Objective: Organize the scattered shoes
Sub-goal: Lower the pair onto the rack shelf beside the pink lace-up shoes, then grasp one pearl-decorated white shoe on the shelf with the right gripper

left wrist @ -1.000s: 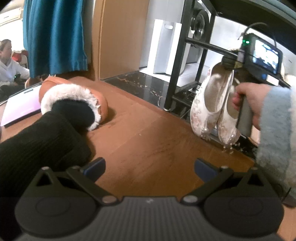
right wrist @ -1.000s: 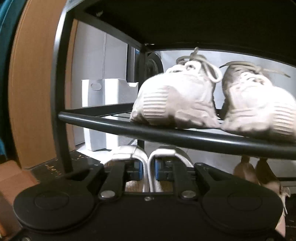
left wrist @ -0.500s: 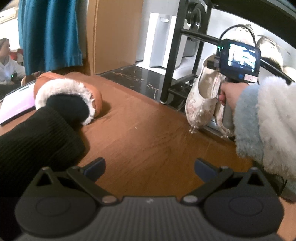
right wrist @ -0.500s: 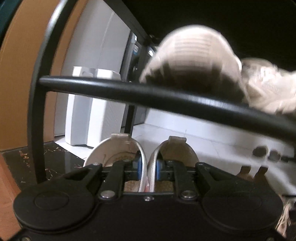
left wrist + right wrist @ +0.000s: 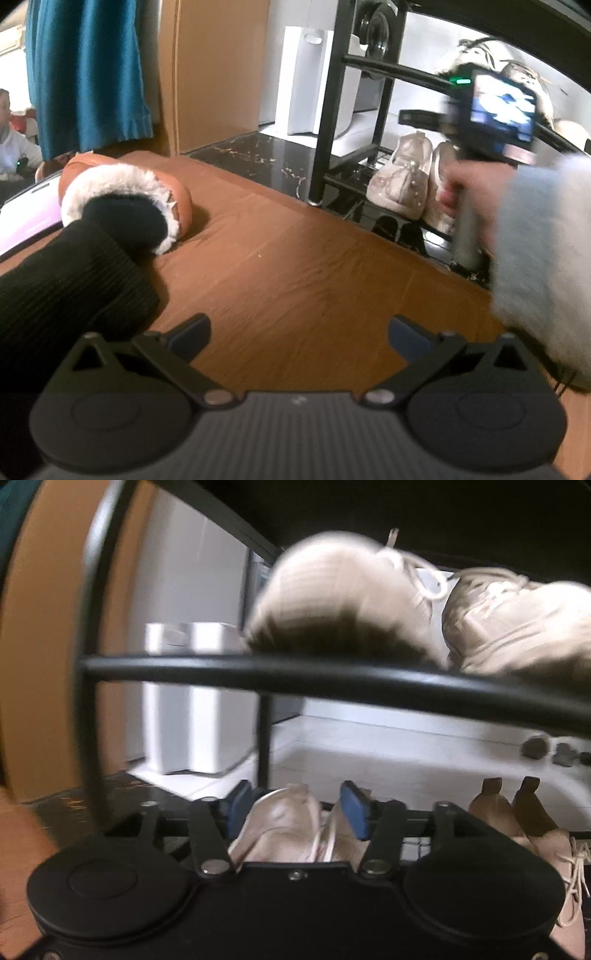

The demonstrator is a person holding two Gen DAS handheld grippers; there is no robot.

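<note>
A pair of pale pink flat shoes (image 5: pixel 402 181) stands on the bottom shelf of a black metal shoe rack (image 5: pixel 328 122). In the right wrist view the pair (image 5: pixel 291 830) lies just in front of my right gripper (image 5: pixel 297 808), which is open with its blue pads apart on either side of the heels. My left gripper (image 5: pixel 299 332) is open and empty above the brown wooden floor (image 5: pixel 295 266). An orange slipper with white fur trim (image 5: pixel 125 188) is worn on a black-sleeved leg at the left.
Beige sneakers (image 5: pixel 351 602) sit on the rack's upper bar (image 5: pixel 332 672). Tan lace-up shoes (image 5: pixel 517 819) stand on the bottom shelf to the right. A white bin (image 5: pixel 303 81), a blue curtain (image 5: pixel 88 70) and a wooden panel (image 5: pixel 218 70) are behind.
My right gripper lowered the pink flats onto the bottom shelf and opened, letting go of them. The left gripper stayed open, shifting slightly.
</note>
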